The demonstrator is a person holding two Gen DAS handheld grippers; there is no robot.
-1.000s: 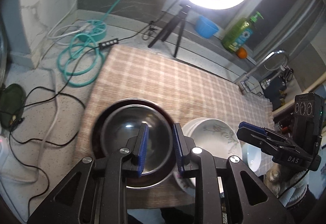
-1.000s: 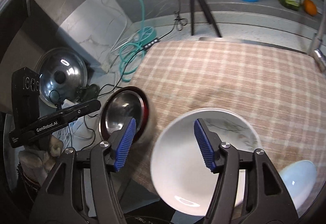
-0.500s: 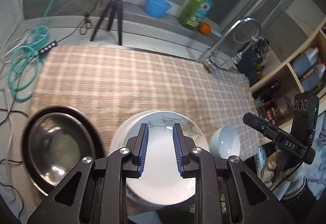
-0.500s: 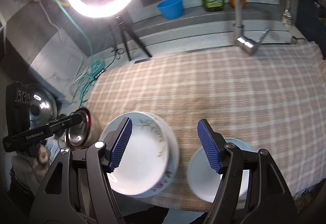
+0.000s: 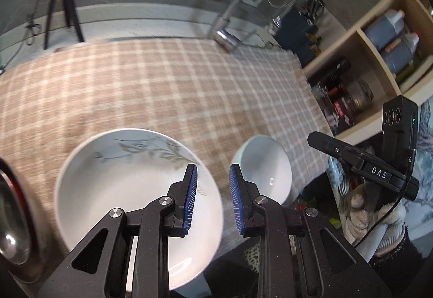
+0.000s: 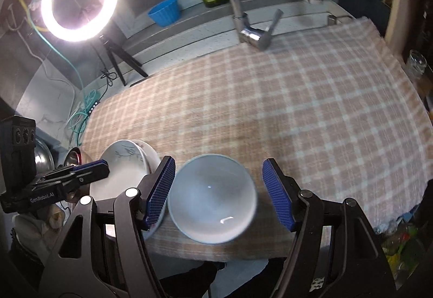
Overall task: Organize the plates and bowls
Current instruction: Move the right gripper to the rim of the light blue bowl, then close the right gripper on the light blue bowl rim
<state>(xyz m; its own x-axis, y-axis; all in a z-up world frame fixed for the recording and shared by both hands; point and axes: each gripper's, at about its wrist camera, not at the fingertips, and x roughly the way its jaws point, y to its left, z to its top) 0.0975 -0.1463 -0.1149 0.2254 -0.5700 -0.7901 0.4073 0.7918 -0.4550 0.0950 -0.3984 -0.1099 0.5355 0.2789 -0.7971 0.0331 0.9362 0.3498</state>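
My right hand-held gripper (image 6: 217, 193), jaws wide and empty, hovers directly over the small white bowl (image 6: 212, 196), nearer than my narrowly parted, empty left hand-held gripper (image 5: 212, 199)

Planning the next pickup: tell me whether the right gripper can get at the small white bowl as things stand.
Probably yes. The right gripper hangs open with the small white bowl framed between its pads, nothing lying over it. The floral plate sits close on the left, which could crowd that finger.

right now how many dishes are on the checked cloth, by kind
white leaf-patterned ceramic plates, stacked: 2
plain white ceramic bowl: 1
steel bowl with a red rim: 1
total: 4
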